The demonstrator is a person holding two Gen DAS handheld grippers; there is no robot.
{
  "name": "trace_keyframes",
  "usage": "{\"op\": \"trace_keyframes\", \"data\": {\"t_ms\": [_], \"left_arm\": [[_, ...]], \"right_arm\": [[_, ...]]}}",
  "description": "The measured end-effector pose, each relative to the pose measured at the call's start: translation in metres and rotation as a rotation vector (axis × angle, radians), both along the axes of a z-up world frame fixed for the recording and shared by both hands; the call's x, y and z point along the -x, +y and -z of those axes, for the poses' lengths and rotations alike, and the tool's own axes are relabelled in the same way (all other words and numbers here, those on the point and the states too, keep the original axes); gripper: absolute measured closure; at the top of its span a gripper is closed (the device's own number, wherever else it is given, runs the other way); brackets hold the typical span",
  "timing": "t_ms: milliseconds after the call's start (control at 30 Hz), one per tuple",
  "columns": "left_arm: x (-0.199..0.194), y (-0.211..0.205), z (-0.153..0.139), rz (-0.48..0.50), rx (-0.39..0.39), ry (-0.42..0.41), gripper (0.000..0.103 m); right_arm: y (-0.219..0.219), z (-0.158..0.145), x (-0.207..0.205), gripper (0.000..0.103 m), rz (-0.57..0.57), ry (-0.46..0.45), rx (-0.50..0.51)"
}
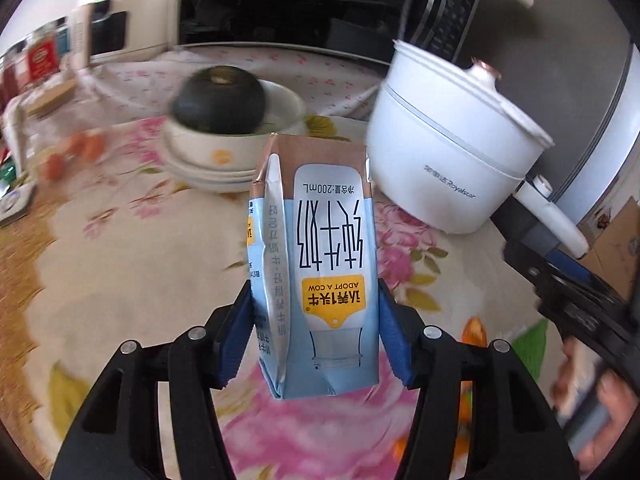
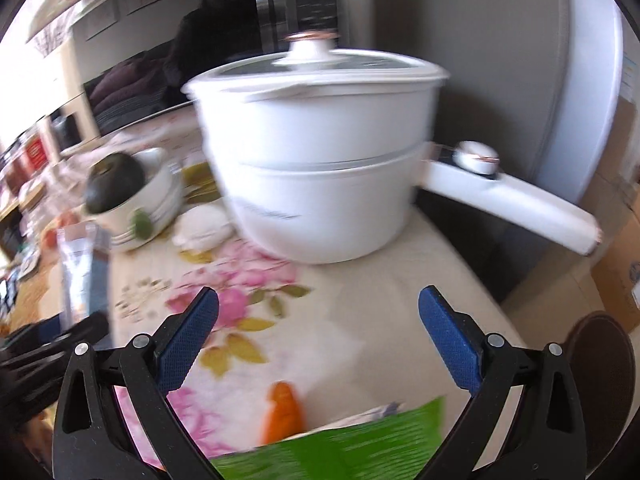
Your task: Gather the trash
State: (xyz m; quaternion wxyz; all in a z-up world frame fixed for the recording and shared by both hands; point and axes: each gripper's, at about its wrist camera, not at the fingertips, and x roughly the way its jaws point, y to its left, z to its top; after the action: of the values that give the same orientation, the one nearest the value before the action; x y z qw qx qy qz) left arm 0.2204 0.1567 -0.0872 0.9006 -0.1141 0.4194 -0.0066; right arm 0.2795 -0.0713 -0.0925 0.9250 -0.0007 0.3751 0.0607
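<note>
A light-blue and white 200 mL milk carton [image 1: 320, 248] stands upside down between the blue pads of my left gripper [image 1: 314, 292], which press on its two sides above the floral tablecloth [image 1: 120, 260]. In the right wrist view the same carton [image 2: 80, 264] shows blurred at the far left. My right gripper [image 2: 319, 296] stands open over the tablecloth [image 2: 360, 280] with nothing between its fingers. A green wrapper [image 2: 360, 440] lies just below it at the near edge of the picture. A white crumpled lump [image 2: 204, 224], perhaps tissue, lies beside the pot.
A white electric pot [image 1: 452, 160] with a long handle [image 2: 508, 204] stands at the back right. A dark green squash [image 1: 218, 98] sits in stacked white bowls [image 1: 208, 168]. Jars and boxes [image 1: 40, 60] crowd the far left. The table's right edge drops toward cardboard boxes [image 2: 616, 272].
</note>
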Motion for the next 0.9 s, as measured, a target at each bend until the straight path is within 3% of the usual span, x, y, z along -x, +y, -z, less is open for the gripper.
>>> {"op": "trace_keyframes", "data": {"t_ms": [133,200,333,400,500,800,867,900], "left_arm": [[0.058,0.039,-0.025,-0.096,0.112,-0.043,0.046],[0.08,0.055,-0.031,-0.148,0.154,-0.082,0.046],[0.086,0.07,-0.038,-0.144,0.167,-0.109,0.046],[0.085,0.073,-0.043,-0.143,0.14,-0.123,0.046],[0.08,0.078,-0.045,-0.126,0.169,-0.128,0.046],[0.071,0.081,-0.049,-0.099,0.155,-0.138,0.046],[0.071,0.08,-0.05,-0.089,0.153,-0.14,0.046],[0.072,0.08,-0.05,-0.086,0.153,-0.141,0.046]], "right_arm": [[0.044,0.001,-0.003,0.008,-0.111,0.0,0.075],[0.076,0.006,-0.01,0.013,-0.197,0.01,0.159],[0.137,0.027,-0.031,0.024,-0.445,0.054,0.35],[0.152,0.039,-0.035,0.025,-0.536,0.04,0.462],[0.164,0.051,-0.043,0.023,-0.617,-0.004,0.575],[0.201,0.071,-0.082,0.016,-0.77,-0.001,0.665],[0.203,0.071,-0.093,0.017,-0.787,0.008,0.616],[0.202,0.07,-0.1,0.023,-0.792,0.03,0.574]]}}
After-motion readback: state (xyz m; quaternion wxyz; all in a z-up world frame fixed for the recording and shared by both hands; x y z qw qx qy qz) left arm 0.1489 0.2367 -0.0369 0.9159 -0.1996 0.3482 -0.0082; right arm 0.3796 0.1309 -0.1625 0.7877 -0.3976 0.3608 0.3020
